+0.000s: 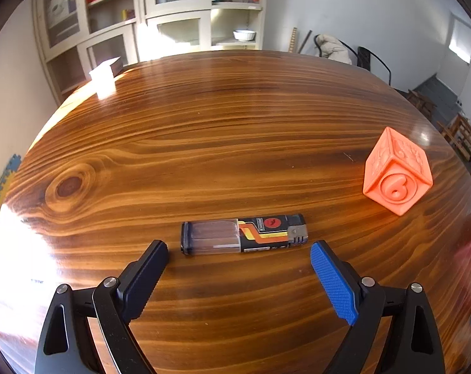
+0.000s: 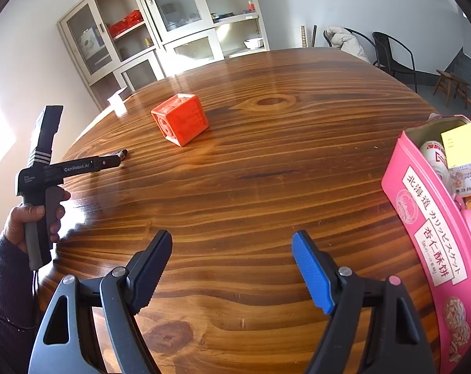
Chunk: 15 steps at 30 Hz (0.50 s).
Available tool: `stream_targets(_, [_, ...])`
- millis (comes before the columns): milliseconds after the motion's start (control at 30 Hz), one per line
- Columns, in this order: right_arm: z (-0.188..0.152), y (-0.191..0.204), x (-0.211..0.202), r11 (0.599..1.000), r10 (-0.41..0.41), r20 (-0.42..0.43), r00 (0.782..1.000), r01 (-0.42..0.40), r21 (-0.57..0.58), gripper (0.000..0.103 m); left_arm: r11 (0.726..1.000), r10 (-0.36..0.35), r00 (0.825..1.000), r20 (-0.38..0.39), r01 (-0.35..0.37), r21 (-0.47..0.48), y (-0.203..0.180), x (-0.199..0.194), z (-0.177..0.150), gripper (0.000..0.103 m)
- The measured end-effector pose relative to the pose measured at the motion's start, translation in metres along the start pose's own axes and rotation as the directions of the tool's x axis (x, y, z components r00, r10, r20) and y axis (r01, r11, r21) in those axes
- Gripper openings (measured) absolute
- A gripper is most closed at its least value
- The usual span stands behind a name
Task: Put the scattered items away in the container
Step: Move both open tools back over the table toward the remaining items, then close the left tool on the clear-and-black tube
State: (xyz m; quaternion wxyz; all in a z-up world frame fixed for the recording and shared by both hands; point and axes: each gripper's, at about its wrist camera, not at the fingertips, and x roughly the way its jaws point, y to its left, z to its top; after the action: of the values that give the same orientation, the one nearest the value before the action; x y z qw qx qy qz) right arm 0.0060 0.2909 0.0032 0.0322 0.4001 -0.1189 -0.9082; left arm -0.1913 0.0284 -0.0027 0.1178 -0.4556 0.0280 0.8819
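Note:
A black lighter (image 1: pixel 244 233) with a clear end and orange stripes lies flat on the wooden table (image 1: pixel 223 131). My left gripper (image 1: pixel 239 252) is open and empty, its fingertips just short of the lighter on either side. An orange number cube (image 1: pixel 397 171) stands to the right; it also shows in the right wrist view (image 2: pixel 181 119). My right gripper (image 2: pixel 232 246) is open and empty over bare table. A pink biscuit tin (image 2: pixel 435 237) at the right edge holds a yellow box and other items. The left gripper (image 2: pixel 110 162) shows from the side at the left.
A small white box (image 1: pixel 104 73) sits at the table's far left edge. Cabinets (image 2: pixel 160 25) stand behind the table, chairs (image 2: pixel 391 53) and stools at the back right. A hand (image 2: pixel 32 218) holds the left tool's handle.

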Motion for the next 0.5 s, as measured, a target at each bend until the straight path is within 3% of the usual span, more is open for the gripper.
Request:
stream_targets(133, [0.0,-0.001,-0.001,1.0,0.0,0.001,1.0,0.0,0.002,0.082,0.998,0.009,1.0,0.002,-0.009,-0.061,-0.004,0.0,0.002,0.095])
stream_targets(300, [0.0,-0.003,-0.003,1.0,0.002,0.009,1.0,-0.002,0.011,0.082,0.995,0.091,0.996,0.007,-0.091,-0.031,-0.011,0.006,0.001,0.096])
stream_targets(500, [0.0,-0.004,-0.001,1.0,0.001,0.002,1.0,-0.001,0.012,0.082,0.995,0.095,0.995,0.007,-0.095,-0.044,-0.005,0.01,0.006,0.097])
